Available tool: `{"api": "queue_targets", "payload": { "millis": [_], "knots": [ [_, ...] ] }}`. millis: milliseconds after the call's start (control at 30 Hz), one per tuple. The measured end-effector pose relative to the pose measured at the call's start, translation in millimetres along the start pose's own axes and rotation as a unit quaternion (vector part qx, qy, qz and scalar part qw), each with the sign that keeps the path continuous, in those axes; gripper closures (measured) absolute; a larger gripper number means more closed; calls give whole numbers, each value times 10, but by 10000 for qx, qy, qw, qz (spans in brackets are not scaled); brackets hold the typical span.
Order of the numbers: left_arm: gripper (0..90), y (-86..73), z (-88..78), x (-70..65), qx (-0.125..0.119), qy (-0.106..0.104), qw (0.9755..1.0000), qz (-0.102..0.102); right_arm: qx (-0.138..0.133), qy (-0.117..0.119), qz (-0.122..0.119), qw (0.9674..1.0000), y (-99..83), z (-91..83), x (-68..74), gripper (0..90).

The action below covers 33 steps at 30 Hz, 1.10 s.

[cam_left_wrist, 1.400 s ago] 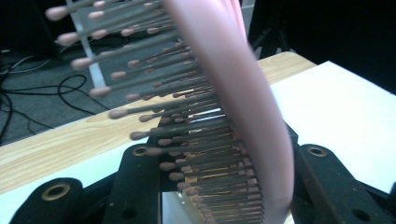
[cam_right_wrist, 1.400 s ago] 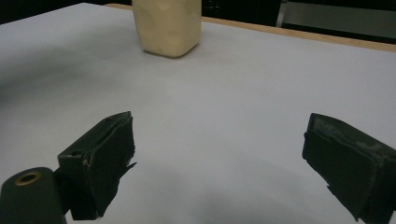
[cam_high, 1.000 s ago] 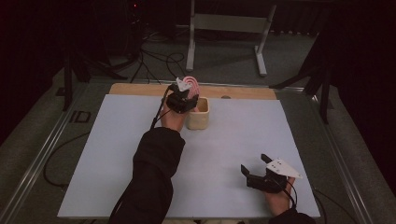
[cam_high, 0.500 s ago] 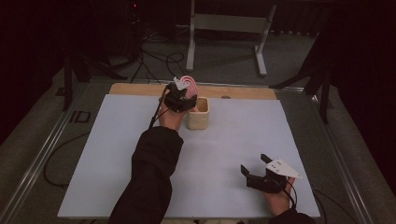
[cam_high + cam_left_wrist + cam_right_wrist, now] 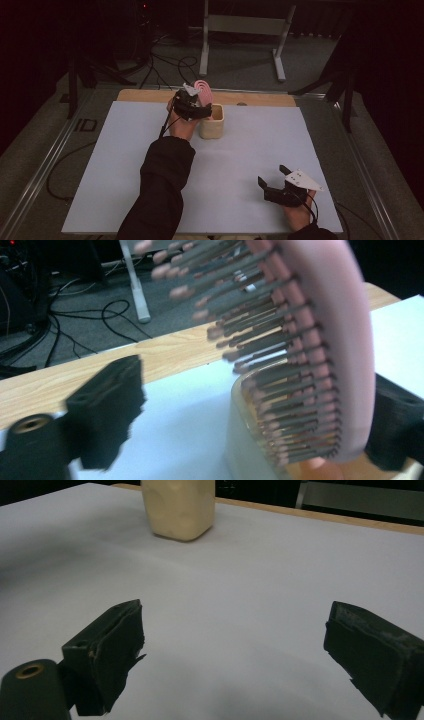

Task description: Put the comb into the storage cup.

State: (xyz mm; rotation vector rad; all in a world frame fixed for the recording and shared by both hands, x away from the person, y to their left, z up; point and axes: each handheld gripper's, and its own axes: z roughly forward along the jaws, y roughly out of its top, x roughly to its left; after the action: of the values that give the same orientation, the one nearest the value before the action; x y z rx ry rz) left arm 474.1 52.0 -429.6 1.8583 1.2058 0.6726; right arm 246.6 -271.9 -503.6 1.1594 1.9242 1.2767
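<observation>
While the left gripper (image 5: 196,106) hovers at the far side of the table, its jaws have just been opening and now stand wide apart, released from the pink brush (image 5: 203,91). In the left gripper view the brush (image 5: 320,345) stands between the two jaws: the one on the left of that view is well clear of the bristles, while the one on the right sits just behind the brush's pink back, and I cannot tell whether it touches. The brush stands nearly upright, handle end down in the cream cup (image 5: 212,121), its bristled head rising above the rim. In the left gripper view the cup (image 5: 250,435) shows its rim just under the lowest bristles. The cup rests on the white mat (image 5: 125,165), just beside the person's left hand (image 5: 181,125) and close to the mat's far edge, where a strip of wooden tabletop (image 5: 260,98) shows.

The right gripper (image 5: 272,186) lies low at the near right corner of the mat, well apart from the cup. In the right gripper view its jaws stand wide with nothing between them, pointing across the bare mat (image 5: 250,590) toward the cup (image 5: 178,507) in the distance.
</observation>
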Motion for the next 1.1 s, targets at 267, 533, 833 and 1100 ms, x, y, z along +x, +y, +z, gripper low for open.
{"api": "queue_targets", "payload": {
  "millis": [267, 533, 833, 1100],
  "knots": [
    [1, -12, -27, 2, -27, -118, 9999, 95, 2, 14, 6, 10000, 1, -1, 6, 90],
    [0, 6, -71, -30, -92, -280, 9994, 203, 1, 19, 9, 10000, 0, -3, 4, 90],
    [0, 18, -145, -31, -114, -477, 9986, 210, 5, 12, 0, 10000, 0, -1, 8, 90],
    [0, 38, -260, -8, -219, -639, 9976, 155, 4, 13, -4, 10000, 0, -3, 8, 90]
  ]
}}
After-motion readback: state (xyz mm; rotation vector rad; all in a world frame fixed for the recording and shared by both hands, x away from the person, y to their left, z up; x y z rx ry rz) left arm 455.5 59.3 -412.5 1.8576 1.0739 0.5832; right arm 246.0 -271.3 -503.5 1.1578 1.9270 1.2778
